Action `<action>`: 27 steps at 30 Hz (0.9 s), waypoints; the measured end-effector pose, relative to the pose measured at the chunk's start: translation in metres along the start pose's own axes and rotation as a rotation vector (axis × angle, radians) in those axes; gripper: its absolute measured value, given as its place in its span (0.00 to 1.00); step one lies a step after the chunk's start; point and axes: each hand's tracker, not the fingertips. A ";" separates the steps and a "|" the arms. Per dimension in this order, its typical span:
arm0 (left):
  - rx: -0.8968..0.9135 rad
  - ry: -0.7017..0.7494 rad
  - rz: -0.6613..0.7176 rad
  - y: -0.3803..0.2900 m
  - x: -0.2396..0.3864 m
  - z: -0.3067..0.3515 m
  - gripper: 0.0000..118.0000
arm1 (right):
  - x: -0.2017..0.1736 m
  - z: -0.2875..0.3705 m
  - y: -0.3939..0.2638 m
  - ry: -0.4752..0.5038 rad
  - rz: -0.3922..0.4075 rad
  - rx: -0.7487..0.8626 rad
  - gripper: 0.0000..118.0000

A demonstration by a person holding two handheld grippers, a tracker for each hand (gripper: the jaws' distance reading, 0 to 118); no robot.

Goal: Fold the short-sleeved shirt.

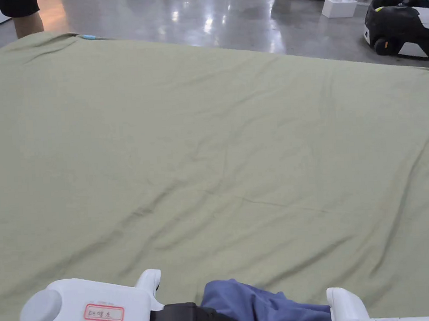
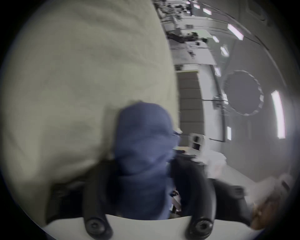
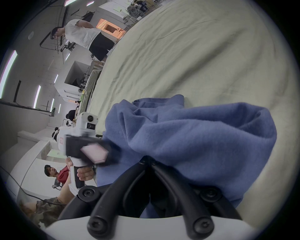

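Black jaws of the right gripper point(image 3: 148, 160) are meeting at their tips at lower centre of the right gripper view, pinching a fold of the blue short-sleeved shirt point(image 3: 186, 134). Bunched and unfolded, the shirt is sitting at the bottom edge of the head view, on the olive bed sheet point(image 1: 217, 136). In the blurred left gripper view, the left gripper point(image 2: 142, 164) is holding cloth between its jaws, apparently clamped on it. Both grippers seem to be carrying the shirt in, so folding is not yet starting. Next, I judge, the shirt needs spreading flat on the sheet, with sleeves pulled out.
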 end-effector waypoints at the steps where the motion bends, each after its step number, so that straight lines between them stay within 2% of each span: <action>1: 0.004 0.034 0.010 0.000 -0.003 0.000 0.33 | -0.003 0.002 0.000 -0.011 0.014 0.003 0.02; 2: -0.003 -0.094 0.041 -0.002 -0.007 0.004 0.33 | -0.007 0.008 0.000 -0.017 0.029 0.002 0.02; 7: -0.021 -0.002 -0.064 -0.010 0.009 0.046 0.33 | -0.020 0.048 -0.007 -0.012 0.041 0.109 0.02; 10: 0.006 0.117 -0.091 -0.005 0.001 0.100 0.33 | -0.027 0.059 -0.005 -0.083 0.030 0.159 0.02; 12: 0.045 0.198 -0.091 0.004 -0.013 0.142 0.33 | -0.036 0.053 -0.001 -0.138 0.056 0.158 0.02; 15: 0.098 0.296 -0.074 0.018 -0.032 0.199 0.33 | -0.054 0.033 0.002 -0.165 0.075 0.116 0.02; 21: 0.204 0.408 -0.059 0.033 -0.066 0.301 0.33 | -0.104 -0.019 0.005 -0.140 0.167 -0.011 0.02; 26: 0.233 0.533 -0.013 0.053 -0.101 0.370 0.33 | -0.142 -0.046 0.006 -0.122 0.241 -0.088 0.02; 27: 0.243 0.571 -0.010 0.049 -0.090 0.371 0.33 | -0.148 -0.049 0.006 -0.133 0.258 -0.100 0.02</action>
